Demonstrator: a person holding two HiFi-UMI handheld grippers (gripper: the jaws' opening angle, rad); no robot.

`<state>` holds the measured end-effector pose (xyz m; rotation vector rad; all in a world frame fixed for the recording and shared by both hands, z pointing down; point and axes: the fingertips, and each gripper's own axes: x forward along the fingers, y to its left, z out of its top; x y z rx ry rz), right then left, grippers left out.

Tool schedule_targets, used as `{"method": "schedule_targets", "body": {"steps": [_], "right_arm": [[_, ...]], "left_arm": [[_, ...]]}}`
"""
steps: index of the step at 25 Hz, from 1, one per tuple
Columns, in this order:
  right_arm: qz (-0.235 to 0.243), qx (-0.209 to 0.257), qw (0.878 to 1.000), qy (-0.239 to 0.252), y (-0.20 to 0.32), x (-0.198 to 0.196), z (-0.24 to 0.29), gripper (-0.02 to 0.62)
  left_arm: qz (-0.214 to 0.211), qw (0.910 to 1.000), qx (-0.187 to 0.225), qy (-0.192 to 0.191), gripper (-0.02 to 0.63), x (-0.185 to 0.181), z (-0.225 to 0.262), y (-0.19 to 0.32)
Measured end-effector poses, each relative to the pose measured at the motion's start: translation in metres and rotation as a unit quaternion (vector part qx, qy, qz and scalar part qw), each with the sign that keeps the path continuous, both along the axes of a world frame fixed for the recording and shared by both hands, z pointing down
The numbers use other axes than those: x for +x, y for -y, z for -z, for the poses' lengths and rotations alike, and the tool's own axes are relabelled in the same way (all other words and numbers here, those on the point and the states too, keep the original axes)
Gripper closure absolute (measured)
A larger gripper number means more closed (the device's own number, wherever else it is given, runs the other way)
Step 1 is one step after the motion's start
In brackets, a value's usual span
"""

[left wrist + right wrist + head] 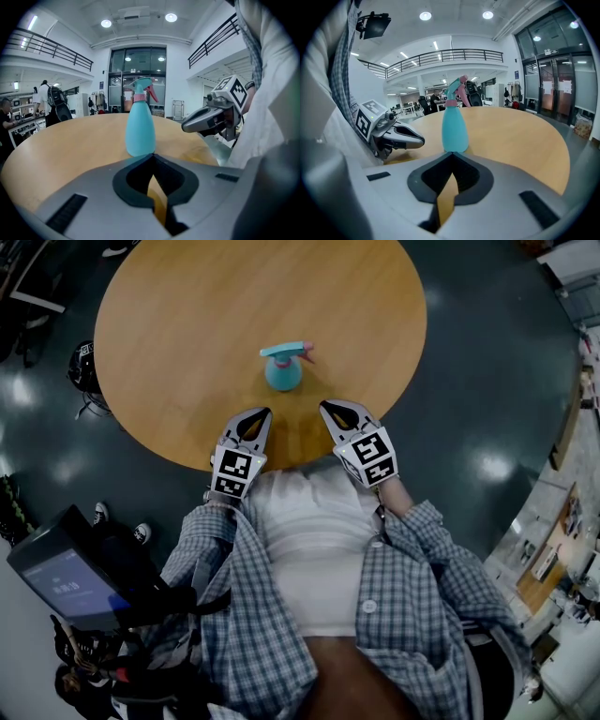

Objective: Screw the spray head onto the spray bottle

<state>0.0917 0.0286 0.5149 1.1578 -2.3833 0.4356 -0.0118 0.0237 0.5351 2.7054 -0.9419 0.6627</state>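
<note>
A teal spray bottle [282, 372] stands upright on the round wooden table [187, 324], with its teal and pink spray head [289, 352] sitting on its neck. The bottle [139, 129] rises just beyond the left jaws, and the bottle [454, 125] stands the same way ahead of the right jaws. My left gripper [260, 415] is shut and empty at the table's near edge, a little short of the bottle and to its left. My right gripper [327, 409] is shut and empty, short of the bottle on its right. Neither touches the bottle.
The table's near edge [281, 465] lies right under both grippers, against the person's body. A dark glossy floor [487, 381] surrounds the table. A dark device with a screen [66, 582] sits low at the left. The right gripper [211, 117] shows in the left gripper view.
</note>
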Motion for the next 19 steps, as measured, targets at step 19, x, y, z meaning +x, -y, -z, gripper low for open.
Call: {"method": "schedule_targets", "body": {"steps": [19], "right_arm": [[-0.012, 0.0, 1.0, -0.01, 0.0071, 0.001, -0.0033, 0.6]], "left_arm": [[-0.009, 1.0, 0.001, 0.004, 0.602, 0.0026, -0.0022, 0.0061]]}}
